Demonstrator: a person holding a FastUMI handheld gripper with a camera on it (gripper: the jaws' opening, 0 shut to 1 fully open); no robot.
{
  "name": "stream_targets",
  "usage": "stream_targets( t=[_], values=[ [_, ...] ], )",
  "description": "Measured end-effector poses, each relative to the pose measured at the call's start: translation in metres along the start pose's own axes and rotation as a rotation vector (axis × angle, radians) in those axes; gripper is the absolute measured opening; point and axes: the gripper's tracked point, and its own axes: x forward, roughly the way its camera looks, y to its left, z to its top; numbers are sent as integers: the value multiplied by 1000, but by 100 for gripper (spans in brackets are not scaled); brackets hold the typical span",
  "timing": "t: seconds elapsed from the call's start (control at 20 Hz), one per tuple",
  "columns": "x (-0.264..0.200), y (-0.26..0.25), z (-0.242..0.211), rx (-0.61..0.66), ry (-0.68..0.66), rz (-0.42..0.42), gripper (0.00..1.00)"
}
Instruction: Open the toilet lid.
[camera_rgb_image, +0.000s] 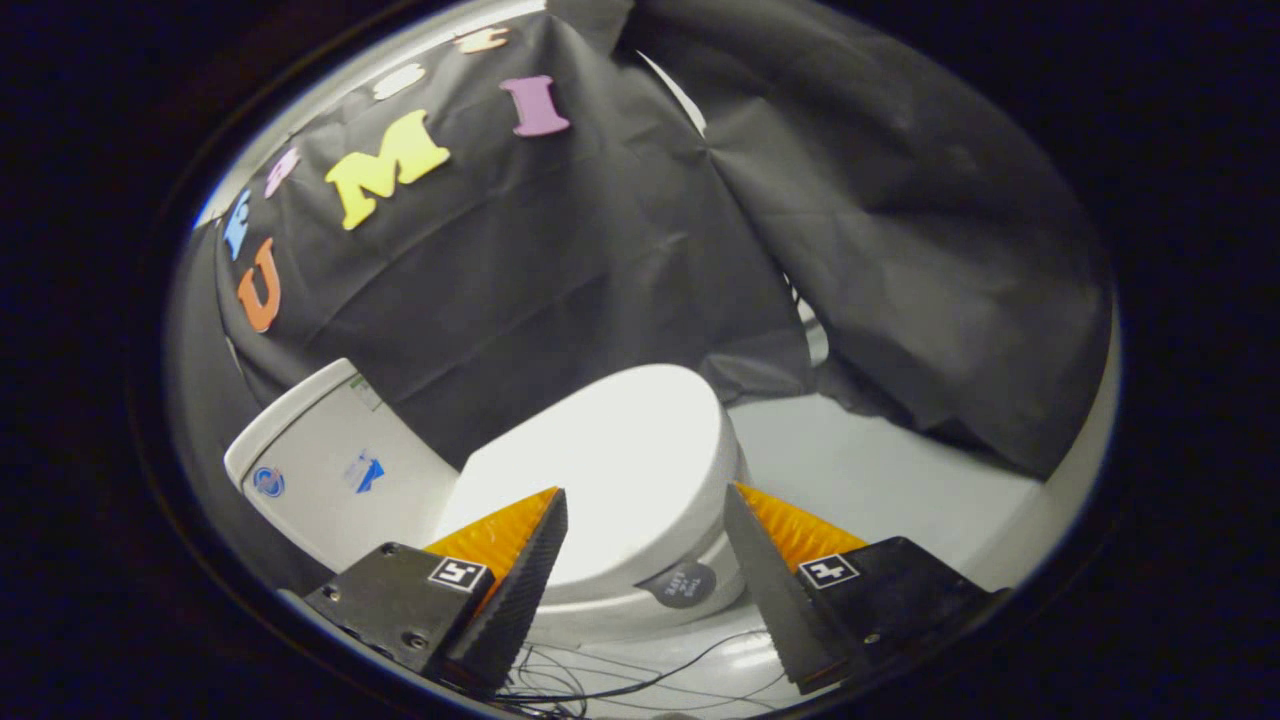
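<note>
The gripper (645, 560) is seen held wide apart with nothing grasped, its two fingers (520, 580) framing the toilet's front from above. Between and just beyond the fingertips lies the lid (610, 460), down flat and closed on the seat, a white oval whose long axis runs from its front rim nearest the gripper away toward the tank (330, 470). The front rim is judged to be the place where the lid must be caught and lifted, so that it swings up and back toward the tank; the hinge end is partly hidden behind one finger. A dark round sticker (683, 584) is seen on the bowl's front, just below the rim and between the fingers. Thin black cables (620, 685) trail across the pale floor (880, 480) under the gripper and could be snagged on a low approach. Farther off, the tank is seen leaning against the black cloth wall (560, 280), which hangs close behind and may crowd the raised lid.
</note>
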Motion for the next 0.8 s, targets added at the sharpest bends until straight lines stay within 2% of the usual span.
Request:
stream_targets(
  t=[0.3,0.6,0.8],
  values=[
    [14,-33,-54,265,167,-13,94],
    [29,-42,-79,418,255,-7,76],
    [31,-33,-79,470,263,52,65]
  ],
)
